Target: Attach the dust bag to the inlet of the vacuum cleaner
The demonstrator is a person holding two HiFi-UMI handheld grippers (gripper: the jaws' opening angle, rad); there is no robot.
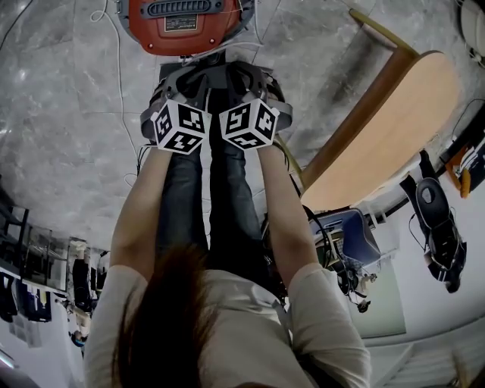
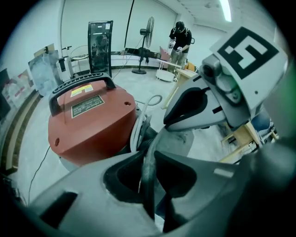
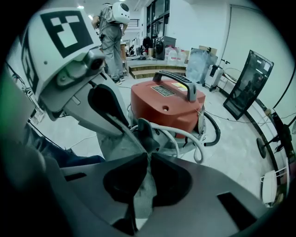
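The red vacuum cleaner (image 1: 182,23) stands on the grey floor just beyond both grippers; its black handle and label face up (image 2: 92,120) (image 3: 166,104). The dust bag is grey cloth (image 3: 118,146), stretched between the two grippers in front of the vacuum. My left gripper (image 2: 149,155) is shut on one edge of the bag (image 2: 147,178). My right gripper (image 3: 149,157) is shut on the other edge. In the head view the left gripper (image 1: 182,91) and right gripper (image 1: 246,87) sit side by side and hide most of the bag. White tubing (image 3: 185,139) curves at the vacuum's front.
A wooden table (image 1: 394,129) slants at the right. Thin cables (image 1: 114,45) trail on the floor by the vacuum, and a dark hose (image 3: 210,134) loops at its side. A standing fan (image 2: 149,32), a black-framed panel (image 2: 100,44) and people (image 2: 180,39) stand far back.
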